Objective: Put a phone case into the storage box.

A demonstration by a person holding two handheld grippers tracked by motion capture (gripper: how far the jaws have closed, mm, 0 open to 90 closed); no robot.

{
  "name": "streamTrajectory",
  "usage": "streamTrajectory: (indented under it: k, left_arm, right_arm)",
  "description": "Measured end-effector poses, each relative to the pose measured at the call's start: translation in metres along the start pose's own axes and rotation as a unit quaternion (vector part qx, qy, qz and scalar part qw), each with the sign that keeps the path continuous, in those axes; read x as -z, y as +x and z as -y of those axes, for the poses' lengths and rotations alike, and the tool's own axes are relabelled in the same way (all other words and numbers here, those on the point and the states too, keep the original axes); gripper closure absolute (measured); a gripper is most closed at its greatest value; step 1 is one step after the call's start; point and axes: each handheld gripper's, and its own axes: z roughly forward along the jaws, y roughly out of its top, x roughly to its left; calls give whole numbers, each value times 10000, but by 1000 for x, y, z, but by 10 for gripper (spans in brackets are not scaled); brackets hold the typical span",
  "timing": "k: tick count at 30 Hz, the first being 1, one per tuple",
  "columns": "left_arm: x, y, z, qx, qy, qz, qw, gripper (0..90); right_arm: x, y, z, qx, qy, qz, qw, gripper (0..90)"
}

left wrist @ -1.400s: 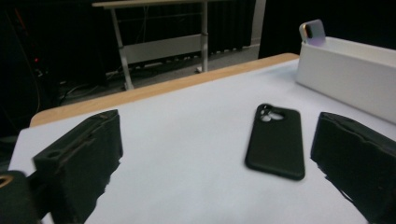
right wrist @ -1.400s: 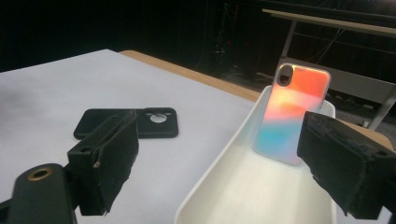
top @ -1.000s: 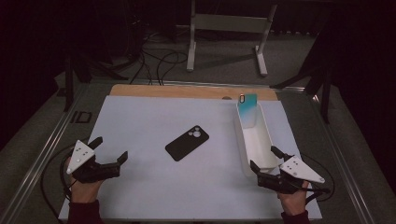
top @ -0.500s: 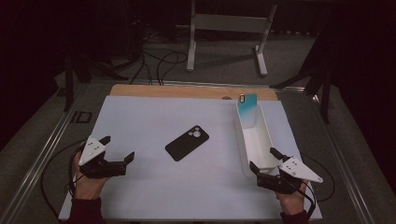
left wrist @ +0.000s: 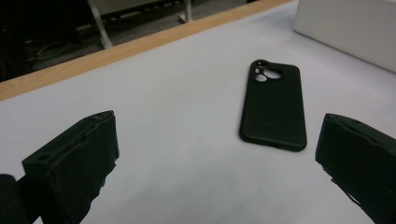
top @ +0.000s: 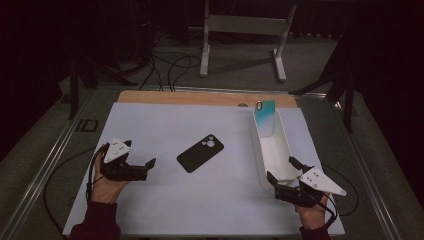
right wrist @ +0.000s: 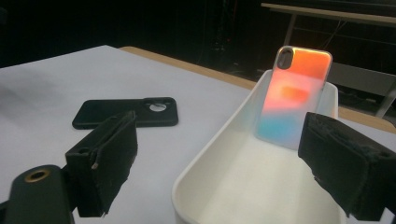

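We took the work in hand to be moving the black phone case (top: 200, 153) into the white bin (top: 280, 162), where an iridescent phone case (top: 265, 117) already leaned upright against the far end wall. We judged that part done; the black one was not yet picked up.

The black phone case lay flat, camera cutout toward the far side, near the middle of the white mat (top: 150, 125), well left of the bin and touching nothing else. In the left gripper view it sat ahead of the jaws and toward the right one (left wrist: 273, 107).

Our left gripper (top: 145, 167) was at the near left of the mat, pointed right toward the case, jaws spread wide and empty, with bare mat between it and the case. Our right gripper (top: 282, 172) was at the near end of the bin, jaws likewise spread and holding nothing; in its own view the jaws stood one on either side of the bin's near rim (right wrist: 205, 182), with the iridescent phone case (right wrist: 294, 95) beyond.

Remaining, by our estimate: closing the gap to the black case, gripping it by its edges, lifting, carrying it right, and setting it in the bin. Roughly half done, if two cases were the full count.
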Motion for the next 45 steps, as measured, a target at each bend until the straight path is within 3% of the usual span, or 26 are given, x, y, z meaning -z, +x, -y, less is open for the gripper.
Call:
streamTrajectory:
  k: [9, 18, 29, 36, 40, 45]
  left_arm:
    - [-29, -7, -15, -174, 359, 211, 9990, 0]
    - [-61, -20, -30, -338, 775, 437, 9955, 0]
    - [-101, -31, -32, -430, 1347, 622, 9880, 0]
    - [-116, -37, -31, -526, 1643, 683, 9826, 0]
    - [-124, -39, -30, -516, 1742, 715, 9808, 0]
    - [-136, -45, -29, -624, 1941, 729, 9763, 0]
  right_arm:
    - [0, 0, 0, -13, -13, -10, 10000, 117]
    - [-1, 0, -1, -21, -17, -20, 10000, 116]
    - [-1, 0, -1, -38, -22, -21, 10000, 116]
    - [-1, 0, -2, -36, -31, -24, 10000, 116]
    - [-1, 0, -2, -32, -36, -17, 10000, 116]
    - [-2, 1, -2, -12, -30, -14, 10000, 116]
